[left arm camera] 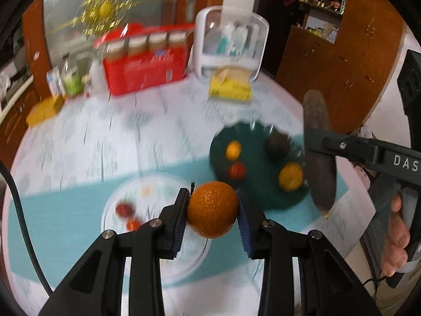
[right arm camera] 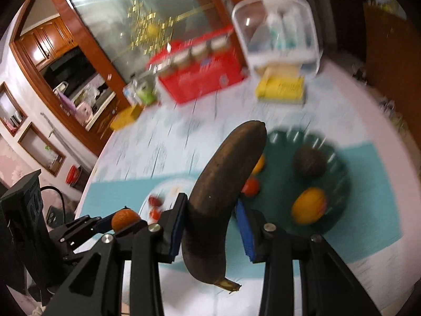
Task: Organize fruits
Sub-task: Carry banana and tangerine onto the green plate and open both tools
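Surroundings: a red box [left arm camera: 146, 62] of jars stands at the far edge of the counter [left arm camera: 105, 137] beyond the dark green plate [left arm camera: 252, 197]; just right of the box are a clear-lidded white container [left arm camera: 231, 44] and a yellow pack [left arm camera: 231, 85].
In the way: the banana [right arm camera: 223, 184] crosses the right wrist view and hides the near-left part of the dark green plate.
Left gripper [left arm camera: 212, 217]: pinching an orange [left arm camera: 211, 209] between its blue pads, held above a clear plate [left arm camera: 115, 210] left of the green one.
Right gripper [right arm camera: 210, 223]: clamped on the banana's lower half, the fruit standing nearly upright, stem end down.
Hand [left arm camera: 397, 239]: bare fingers wrapped around the right gripper's grey handle.
Dark green plate: scalloped rim; it holds an avocado [left arm camera: 276, 144], two yellow-orange fruits [left arm camera: 290, 176] and a small red one [left arm camera: 236, 169].
Clear plate: a few small red fruits [left arm camera: 123, 209], blurred.
Textures: banana skin brown-black and dull; orange peel pebbled and glossy; the counter's cloth is pale and patterned, with a teal mat [left arm camera: 65, 210] under both plates.
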The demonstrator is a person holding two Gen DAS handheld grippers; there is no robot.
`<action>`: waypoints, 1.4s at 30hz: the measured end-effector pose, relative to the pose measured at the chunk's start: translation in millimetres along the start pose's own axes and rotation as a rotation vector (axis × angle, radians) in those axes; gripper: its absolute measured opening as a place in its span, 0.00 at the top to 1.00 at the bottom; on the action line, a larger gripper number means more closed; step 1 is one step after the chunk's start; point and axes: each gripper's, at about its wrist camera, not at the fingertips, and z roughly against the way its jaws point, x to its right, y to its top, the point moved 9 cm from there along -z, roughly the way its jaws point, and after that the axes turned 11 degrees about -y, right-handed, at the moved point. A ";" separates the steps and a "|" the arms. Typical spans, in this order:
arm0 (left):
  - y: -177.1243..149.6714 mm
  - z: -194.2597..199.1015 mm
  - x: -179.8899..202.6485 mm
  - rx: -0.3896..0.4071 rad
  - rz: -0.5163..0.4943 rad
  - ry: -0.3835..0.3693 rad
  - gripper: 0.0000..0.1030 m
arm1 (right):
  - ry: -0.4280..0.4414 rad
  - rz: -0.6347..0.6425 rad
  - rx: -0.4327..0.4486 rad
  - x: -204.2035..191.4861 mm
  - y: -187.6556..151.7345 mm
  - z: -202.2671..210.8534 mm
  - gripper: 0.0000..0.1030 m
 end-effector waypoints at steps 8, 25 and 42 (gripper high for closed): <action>58.8 -34.7 32.6 0.009 -0.044 -0.008 0.67 | -0.063 0.048 0.043 31.4 62.6 7.8 0.64; -30.9 -185.0 36.2 -0.296 0.043 -0.124 0.67 | -0.088 0.119 -0.351 51.9 -6.5 -159.1 0.63; -22.9 -163.7 33.0 -0.234 -0.015 -0.101 0.34 | -0.181 0.162 -0.299 49.7 -9.4 -146.1 0.60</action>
